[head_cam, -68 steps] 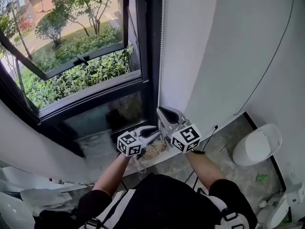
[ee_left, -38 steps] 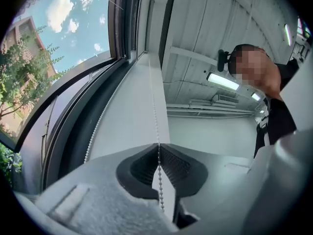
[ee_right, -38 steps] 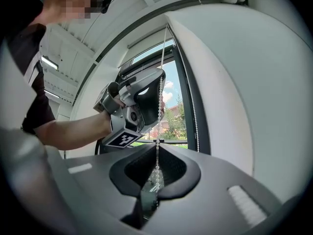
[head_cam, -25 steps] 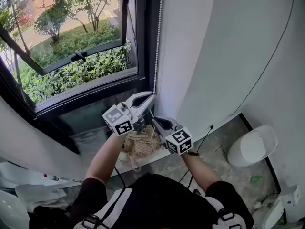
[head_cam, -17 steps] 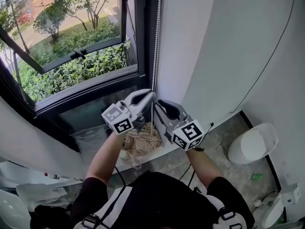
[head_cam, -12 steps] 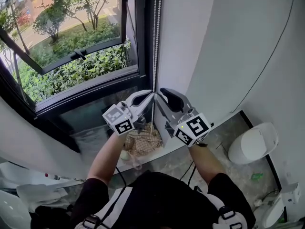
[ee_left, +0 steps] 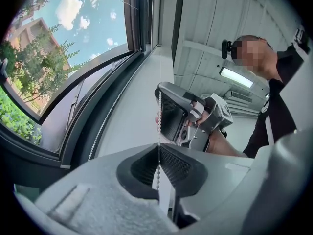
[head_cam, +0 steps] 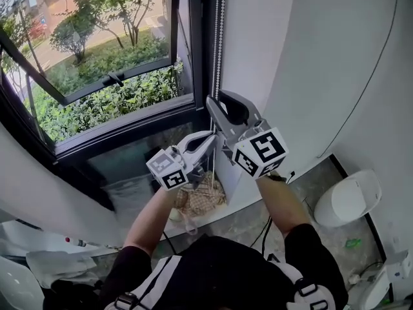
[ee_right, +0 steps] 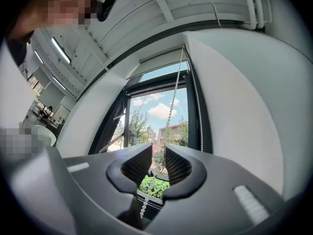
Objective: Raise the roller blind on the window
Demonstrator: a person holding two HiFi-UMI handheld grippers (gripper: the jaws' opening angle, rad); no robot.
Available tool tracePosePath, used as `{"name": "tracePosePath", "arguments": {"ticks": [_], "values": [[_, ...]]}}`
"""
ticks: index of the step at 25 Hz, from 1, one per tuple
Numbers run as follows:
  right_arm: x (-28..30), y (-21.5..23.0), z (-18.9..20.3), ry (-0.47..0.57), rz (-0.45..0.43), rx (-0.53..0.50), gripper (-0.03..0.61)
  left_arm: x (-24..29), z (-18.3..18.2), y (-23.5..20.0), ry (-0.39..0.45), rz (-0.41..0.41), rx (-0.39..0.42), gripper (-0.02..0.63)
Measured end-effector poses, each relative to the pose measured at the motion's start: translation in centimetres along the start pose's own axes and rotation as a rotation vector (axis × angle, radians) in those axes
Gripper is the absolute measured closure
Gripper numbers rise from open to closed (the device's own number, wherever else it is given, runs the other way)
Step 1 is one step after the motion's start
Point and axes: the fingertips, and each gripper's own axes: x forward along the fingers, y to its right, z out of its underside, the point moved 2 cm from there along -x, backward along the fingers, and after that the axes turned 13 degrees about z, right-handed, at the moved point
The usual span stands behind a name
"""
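Now I am in the middle of the hand-over-hand pull on the bead chain (head_cam: 218, 44), which hangs in the corner between the window (head_cam: 97, 76) and the white wall; my left gripper (head_cam: 211, 137) is the lower one, and in its own view the two jaws are pressed together with the chain pinched between the ribbed pads (ee_left: 171, 165); my right gripper (head_cam: 222, 102) stands just above it on the same strand; its jaws have just been opening and are now a little on the way back, apart, with the chain running free through the gap and touching neither pad, as far as I can tell. The roller blind (ee_right: 159, 60) shows only as a pale band at the top of the glass, so I judge most of the raising is done. The next move, I think, is to close the right jaws squarely on the beads, then release the left and draw down; if the strand slips sideways, the grip will miss. Both forearms reach forward from my body, and both grippers tilt slightly upward toward the frame.
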Motion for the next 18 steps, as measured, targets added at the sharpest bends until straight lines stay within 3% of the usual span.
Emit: {"name": "tracePosePath", "arguments": {"ticks": [7, 12, 15, 18], "values": [[0.3, 0.3, -0.1, 0.000, 0.003, 0.072, 0.568, -0.4, -0.2, 0.1, 0.000, 0.001, -0.019, 0.604], [-0.8, 0.0, 0.1, 0.022, 0.004, -0.011, 0.568, -0.6, 0.4, 0.2, 0.016, -0.001, -0.058, 0.604], [-1.6, 0.4, 1.9, -0.013, 0.013, 0.006, 0.568, -0.8, 2.3, 0.3, -0.039, -0.015, -0.063, 0.604], [-3.4, 0.5, 5.4, -0.070, 0.023, 0.052, 0.568, -1.5, 6.5, 0.4, -0.133, -0.029, -0.075, 0.604]]}}
